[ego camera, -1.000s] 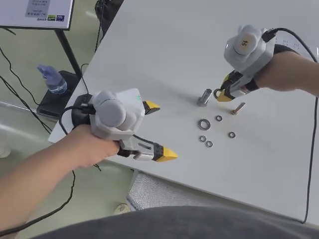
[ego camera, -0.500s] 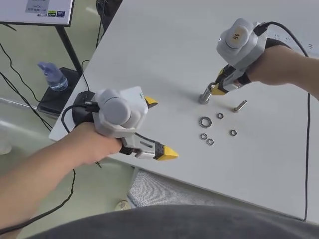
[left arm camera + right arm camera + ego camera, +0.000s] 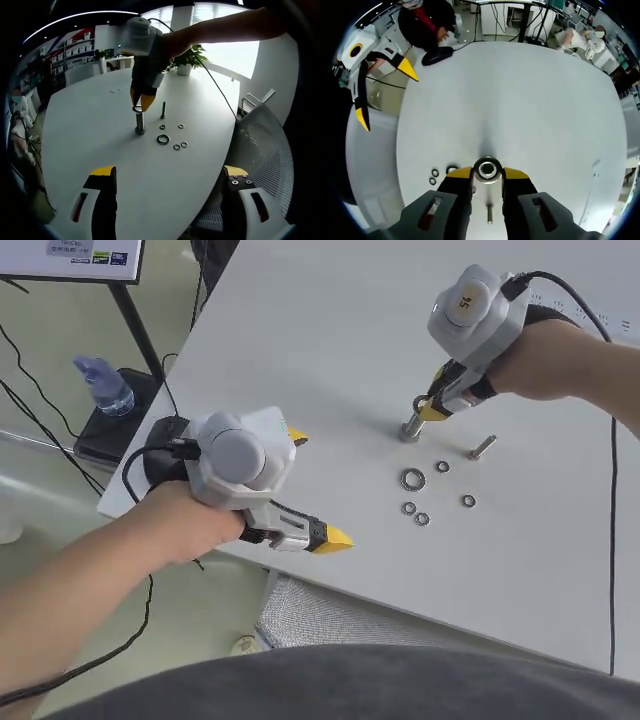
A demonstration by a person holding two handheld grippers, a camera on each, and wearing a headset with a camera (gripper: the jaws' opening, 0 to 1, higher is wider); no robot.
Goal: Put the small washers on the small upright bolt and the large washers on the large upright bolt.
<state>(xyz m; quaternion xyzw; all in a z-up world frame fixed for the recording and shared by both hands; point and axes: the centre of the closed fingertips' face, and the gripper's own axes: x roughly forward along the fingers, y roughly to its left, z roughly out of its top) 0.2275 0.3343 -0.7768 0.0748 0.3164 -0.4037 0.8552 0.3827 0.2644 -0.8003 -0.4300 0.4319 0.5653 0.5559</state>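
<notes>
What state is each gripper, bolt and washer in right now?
Left gripper: open, holding nothing.
Right gripper: shut on large washer.
Large bolt: upright, that washer at its top.
Small bolt: bare; upright or lying unclear.
Loose large washer: flat on table.
Four small washers: flat on table.

Lighting is bright, even and diffuse. In the head view the white table [image 3: 330, 330] is crisp throughout, with only faint, soft shadows beside the bolt [image 3: 412, 426]. In the left gripper view the window [image 3: 235, 55] is blown out to white glare; both gripper views bend the table's outline strongly toward their edges, and the near jaws at the bottom look slightly soft.
</notes>
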